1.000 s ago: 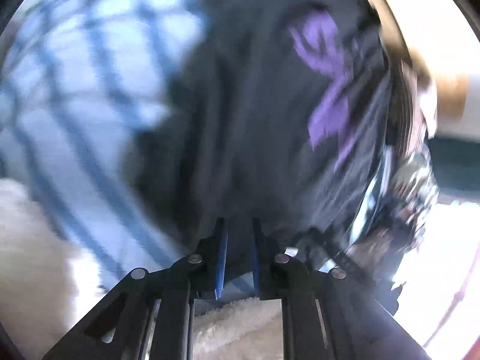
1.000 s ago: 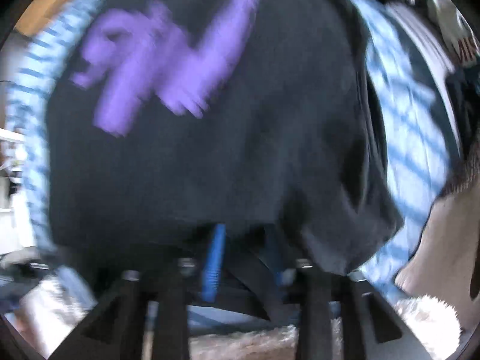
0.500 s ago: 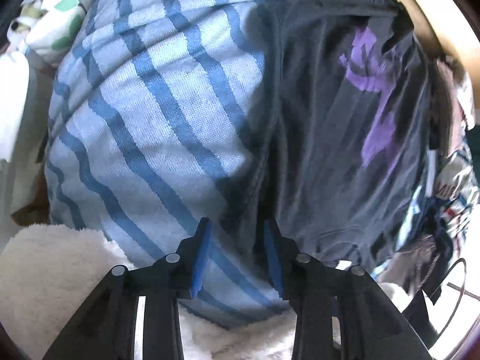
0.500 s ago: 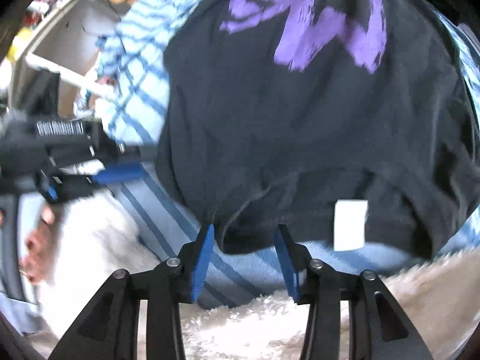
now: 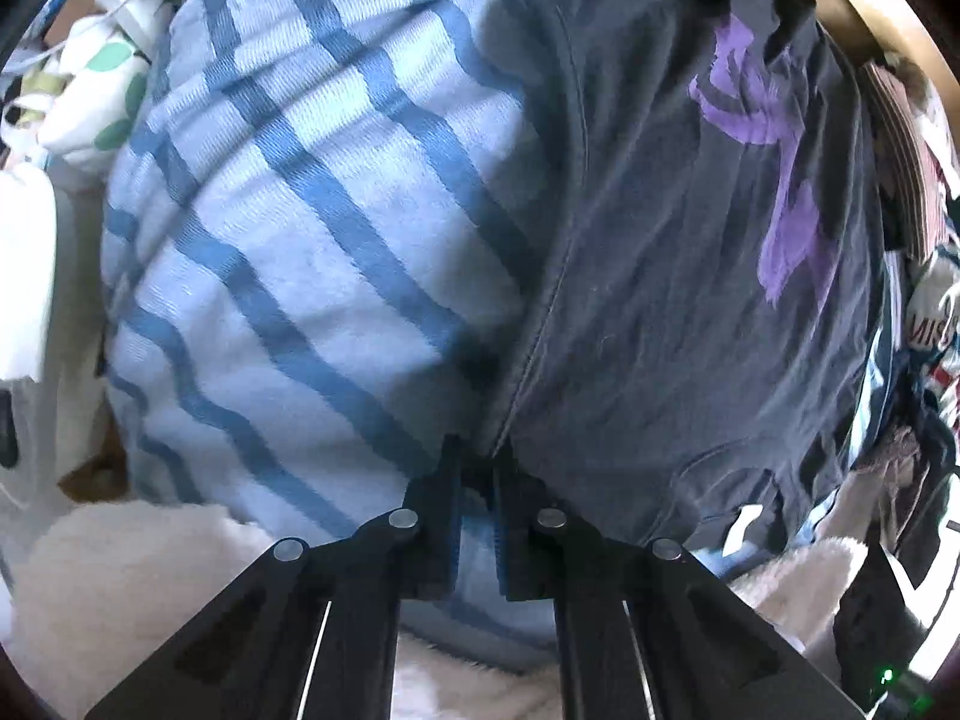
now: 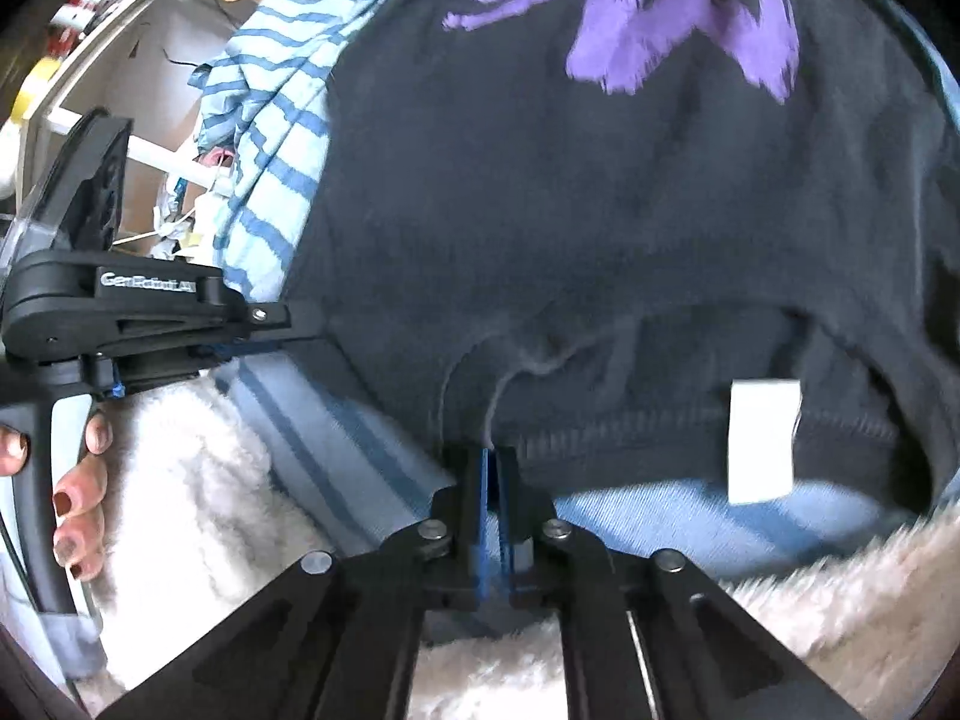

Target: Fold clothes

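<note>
A dark T-shirt (image 5: 690, 300) with a purple print (image 6: 648, 18) lies spread on a blue striped cloth (image 5: 300, 240). My left gripper (image 5: 480, 456) points down at the shirt's side seam corner. Its jaws are closing, with the dark fabric pinched between the tips. In the right wrist view the left gripper (image 6: 300, 324) holds the T-shirt (image 6: 600, 210) at its left edge. My right gripper (image 6: 491, 456) is shut on the near hem by the neck opening, left of a white label (image 6: 762, 438).
A white fluffy blanket (image 6: 198, 480) lies under the striped cloth (image 6: 270, 138) along the near side. A pile of other clothes (image 5: 924, 300) sits at the right, a leaf-patterned white cloth (image 5: 102, 78) at the far left. A person's hand (image 6: 78, 516) grips the left tool's handle.
Half a second ago both grippers stood open over the shirt's near edge. Both have since shut on the fabric, and the right one has shifted along the hem.
</note>
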The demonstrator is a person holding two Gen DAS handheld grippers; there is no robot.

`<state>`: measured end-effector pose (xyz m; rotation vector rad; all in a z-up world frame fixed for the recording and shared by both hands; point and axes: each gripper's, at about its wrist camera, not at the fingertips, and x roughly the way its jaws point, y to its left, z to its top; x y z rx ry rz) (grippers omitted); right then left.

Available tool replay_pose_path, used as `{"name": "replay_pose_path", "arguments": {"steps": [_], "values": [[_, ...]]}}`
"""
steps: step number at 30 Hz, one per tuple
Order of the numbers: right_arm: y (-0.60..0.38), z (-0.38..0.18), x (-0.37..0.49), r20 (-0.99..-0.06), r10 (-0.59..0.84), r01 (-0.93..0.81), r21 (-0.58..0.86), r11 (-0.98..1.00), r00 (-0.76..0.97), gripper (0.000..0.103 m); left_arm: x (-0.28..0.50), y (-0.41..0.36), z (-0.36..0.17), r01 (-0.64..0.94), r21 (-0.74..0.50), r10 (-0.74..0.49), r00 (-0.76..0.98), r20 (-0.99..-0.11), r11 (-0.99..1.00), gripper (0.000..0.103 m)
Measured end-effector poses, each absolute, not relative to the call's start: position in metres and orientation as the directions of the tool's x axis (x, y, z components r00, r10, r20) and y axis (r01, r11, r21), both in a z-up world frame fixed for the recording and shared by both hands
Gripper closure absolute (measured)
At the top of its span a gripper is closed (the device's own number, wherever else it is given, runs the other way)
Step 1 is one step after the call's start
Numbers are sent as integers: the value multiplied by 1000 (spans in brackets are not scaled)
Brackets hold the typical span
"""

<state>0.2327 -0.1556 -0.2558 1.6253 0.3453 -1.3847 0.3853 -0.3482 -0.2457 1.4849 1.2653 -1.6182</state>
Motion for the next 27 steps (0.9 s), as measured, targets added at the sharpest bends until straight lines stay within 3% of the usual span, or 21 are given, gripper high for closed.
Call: {"name": "replay_pose_path", "arguments": {"steps": [6, 9, 12, 18, 19, 21, 22, 23, 27], "values": [[-137, -264, 232, -871, -331, 679, 490, -547, 362, 101, 380, -345, -236, 861, -240, 169, -182, -969, -449, 94], [-140, -253, 231, -899, -334, 733, 427, -530, 283, 91, 380, -348, -242, 866, -244, 190, -177, -966, -435, 93], [-146, -246, 232, -919, -328, 772, 368, -519, 218, 63, 382, -351, -247, 877, -248, 208, -175, -962, -412, 93], [-163, -253, 231, -925, -314, 785, 355, -508, 215, 58, 384, -354, -247, 877, -252, 222, -172, -960, -410, 93], [-164, -253, 230, -918, -334, 786, 365, -499, 214, 58, 384, -354, -247, 875, -256, 225, -175, -959, -411, 92], [-166, -252, 229, -895, -373, 786, 407, -465, 243, 70, 386, -353, -246, 870, -266, 237, -179, -955, -414, 82], [-166, -251, 228, -881, -390, 781, 435, -448, 267, 83, 388, -353, -245, 867, -273, 244, -183, -952, -416, 72], [-165, -251, 228, -869, -400, 769, 462, -443, 291, 91, 390, -352, -245, 864, -281, 251, -187, -950, -418, 68], [-155, -247, 225, -856, -426, 750, 482, -453, 293, 98, 393, -354, -241, 863, -301, 237, -219, -947, -406, 66]]}}
